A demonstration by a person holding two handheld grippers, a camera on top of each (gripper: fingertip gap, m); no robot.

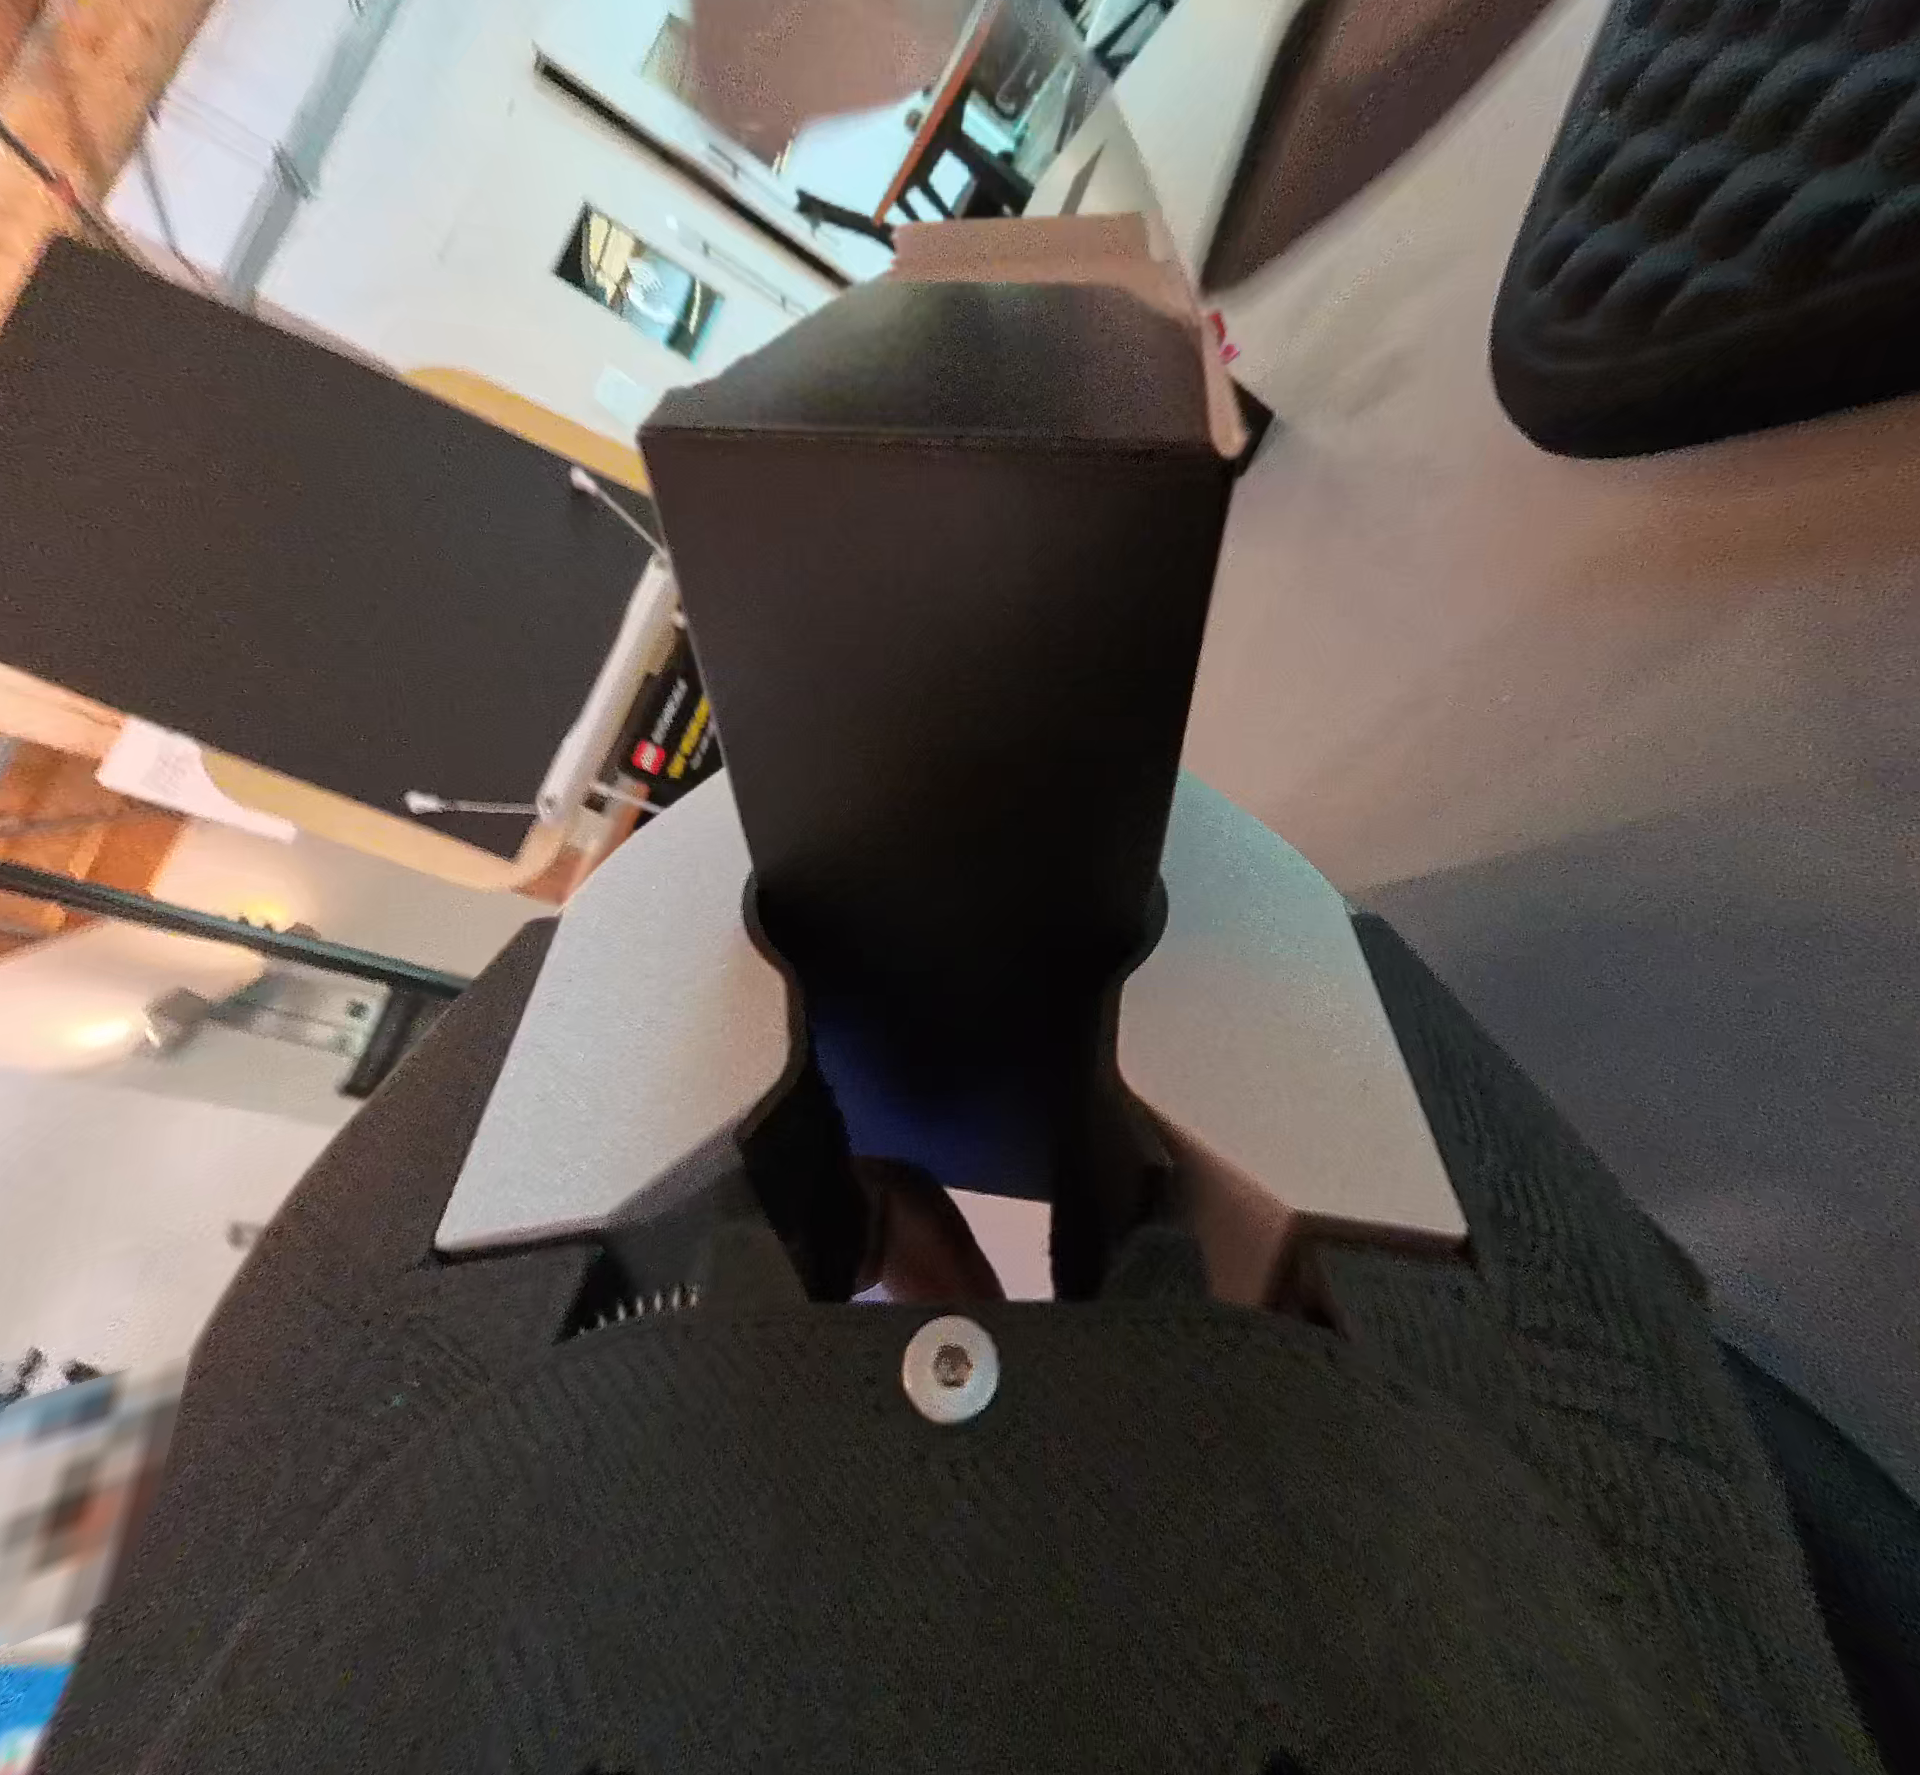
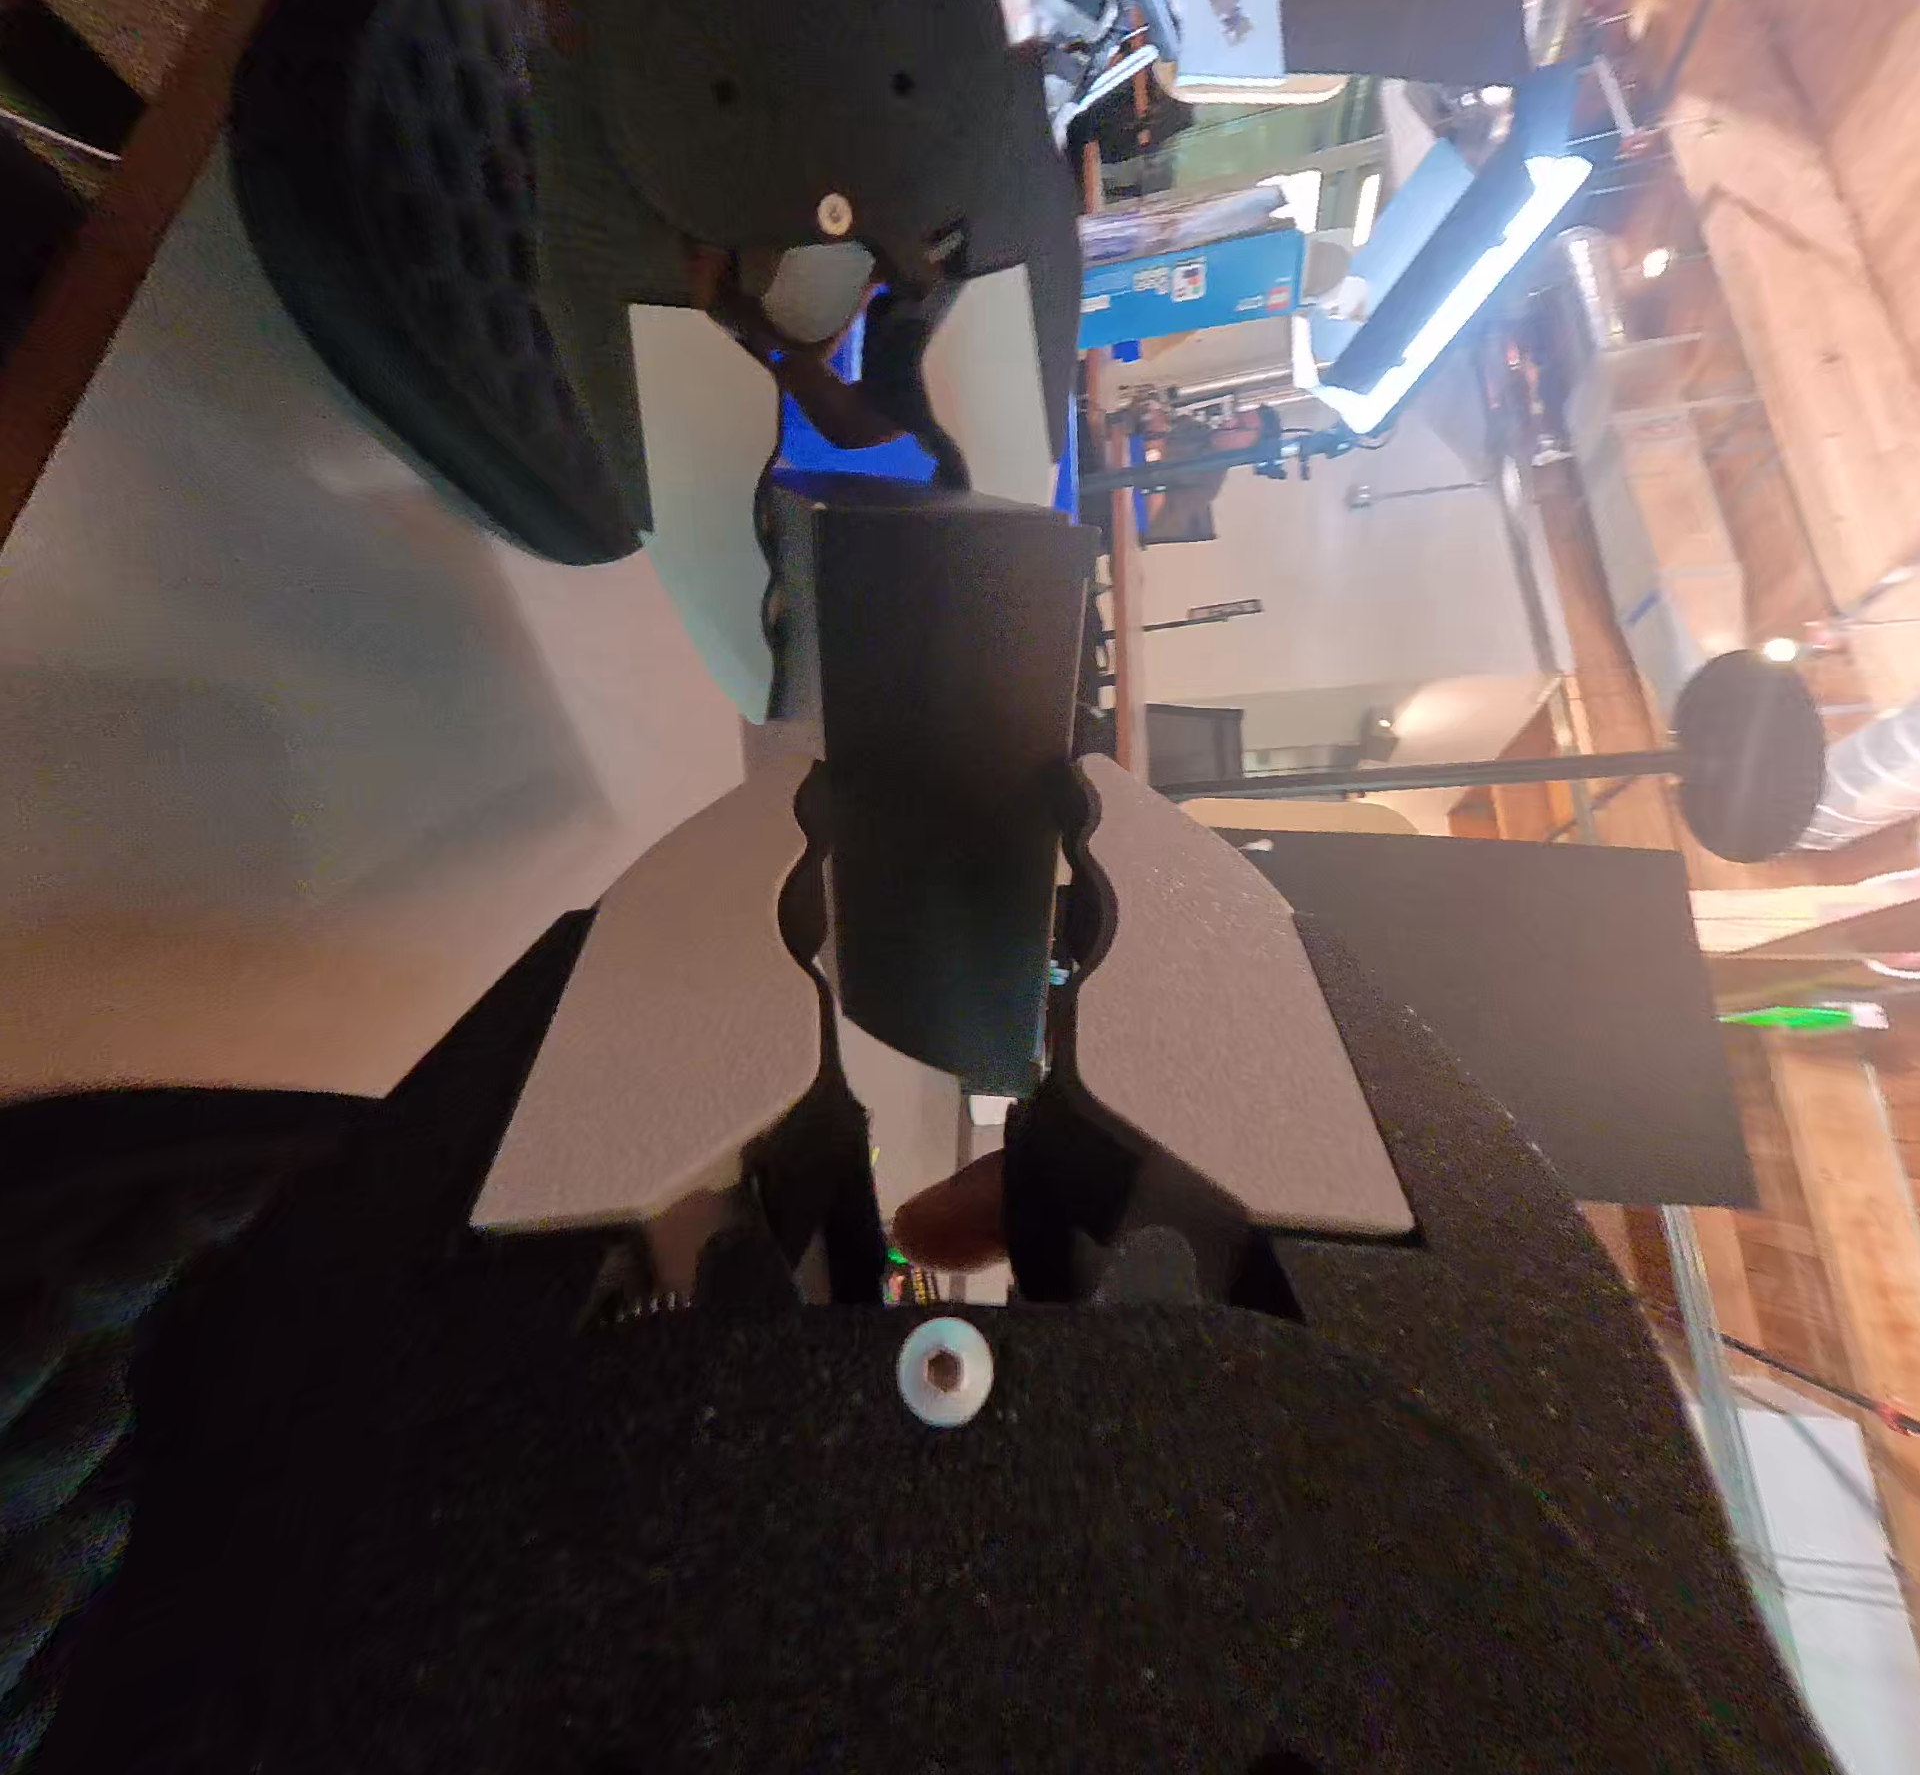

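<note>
A brick-walled workshop lay behind. Both the left gripper [image 1: 951,894] and right gripper [image 2: 940,904] were clamped on one black box [image 1: 935,603], seemingly stiff, light and smooth-sided.

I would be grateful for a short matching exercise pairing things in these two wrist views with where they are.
Things:
1. black box
2. black dimpled cushion
3. blue carton
4. round black stand base

Places:
A. far shelf, right wrist view
B. gripped at both ends by the two grippers
C. right edge, right wrist view
D. upper right, left wrist view

Pairs: 1-B, 2-D, 3-A, 4-C
</note>
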